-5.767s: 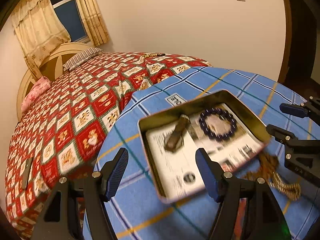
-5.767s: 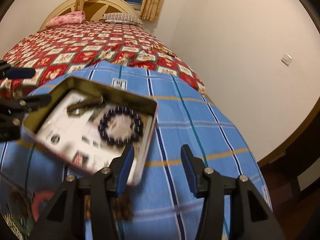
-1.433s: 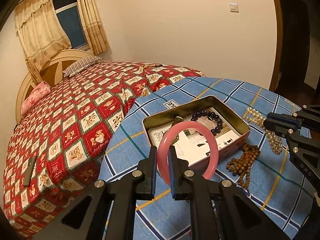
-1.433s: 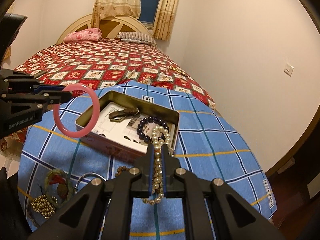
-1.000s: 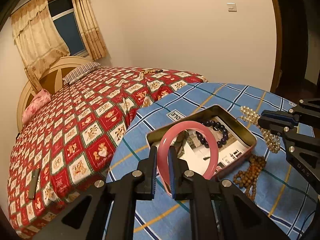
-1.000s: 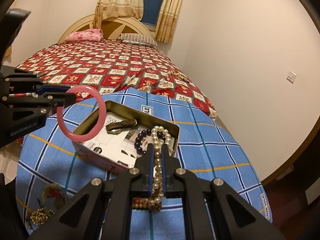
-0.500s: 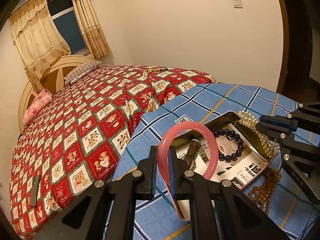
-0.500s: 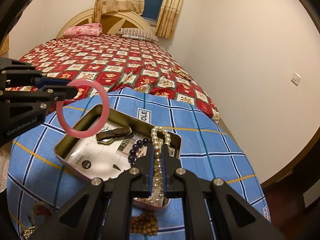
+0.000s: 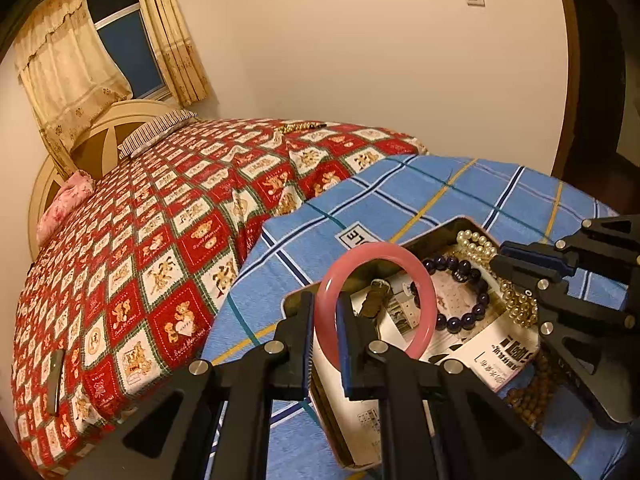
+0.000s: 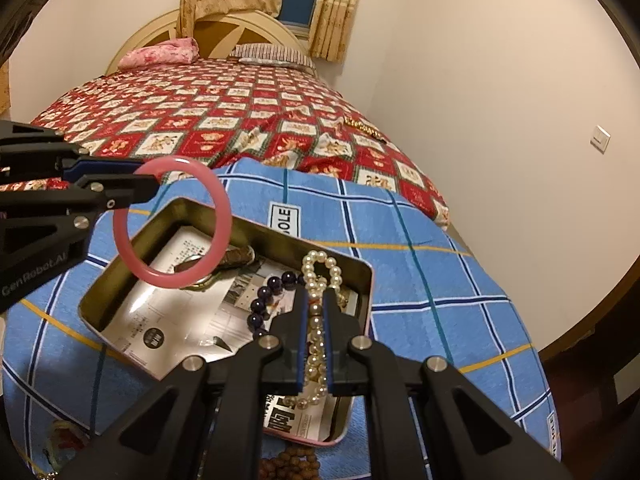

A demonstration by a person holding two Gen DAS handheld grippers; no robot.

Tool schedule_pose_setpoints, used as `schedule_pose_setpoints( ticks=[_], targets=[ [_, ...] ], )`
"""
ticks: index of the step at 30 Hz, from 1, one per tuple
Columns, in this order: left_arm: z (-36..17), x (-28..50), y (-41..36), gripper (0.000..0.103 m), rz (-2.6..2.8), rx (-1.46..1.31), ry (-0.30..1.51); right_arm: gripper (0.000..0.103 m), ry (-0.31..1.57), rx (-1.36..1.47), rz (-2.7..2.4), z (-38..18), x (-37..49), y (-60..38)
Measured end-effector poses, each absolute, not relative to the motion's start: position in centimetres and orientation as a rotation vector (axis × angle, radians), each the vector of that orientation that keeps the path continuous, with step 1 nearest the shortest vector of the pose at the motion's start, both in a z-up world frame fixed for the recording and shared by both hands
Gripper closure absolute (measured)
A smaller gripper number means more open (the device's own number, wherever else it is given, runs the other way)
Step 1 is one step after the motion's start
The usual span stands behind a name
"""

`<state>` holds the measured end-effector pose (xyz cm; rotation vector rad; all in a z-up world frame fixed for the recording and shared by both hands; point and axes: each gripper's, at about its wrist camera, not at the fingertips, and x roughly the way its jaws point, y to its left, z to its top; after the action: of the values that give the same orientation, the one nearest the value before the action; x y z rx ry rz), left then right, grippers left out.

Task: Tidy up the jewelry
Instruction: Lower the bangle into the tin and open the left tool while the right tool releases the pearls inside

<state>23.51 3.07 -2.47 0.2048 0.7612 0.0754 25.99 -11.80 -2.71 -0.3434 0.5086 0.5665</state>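
An open metal tin [image 9: 466,224] [image 10: 168,210] lined with printed paper sits on the blue checked tablecloth. A dark purple bead bracelet [image 9: 460,316] [image 10: 260,308] and a brownish clasp piece [image 9: 374,300] [image 10: 236,256] lie inside it. My left gripper [image 9: 325,304] [image 10: 154,182] is shut on a pink bangle [image 9: 424,280] [image 10: 176,224], which hangs above the tin's near-left part. My right gripper [image 10: 316,298] [image 9: 496,264] is shut on a pearl strand [image 10: 320,264] [image 9: 476,242], which dangles over the tin's right side.
A brown wooden bead string [image 9: 532,392] [image 10: 288,464] lies on the cloth beside the tin. More trinkets [image 10: 60,440] sit at the cloth's near-left corner. Beyond the cloth stretches a bed with a red patterned cover [image 9: 160,220], a headboard, pillows and a curtained window.
Both grippers have moved forward and slightly down over the tin. The bangle and the pearl strand now hang above its inside, and the tin looks larger and nearer in both views.
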Motion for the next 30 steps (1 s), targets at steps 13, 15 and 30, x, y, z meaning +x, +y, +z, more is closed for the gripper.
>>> schedule_pose_setpoints(
  ticks=[13, 15, 30],
  targets=[
    [-5.2, 24.3, 3.7, 0.093, 0.121, 0.247, 0.814, 0.095, 0.55, -0.366, 0.573, -4.5, 26.9, -10.8],
    [-5.3, 24.3, 3.8, 0.093, 0.124, 0.244, 0.817, 0.095, 0.555, -0.367, 0.573, -4.7, 27.0, -10.8],
    [-3.8, 22.7, 3.7, 0.04, 0.131, 0.202, 0.773, 0.059, 0.529, -0.367, 0.558, -4.4, 25.8, -11.4]
  ],
)
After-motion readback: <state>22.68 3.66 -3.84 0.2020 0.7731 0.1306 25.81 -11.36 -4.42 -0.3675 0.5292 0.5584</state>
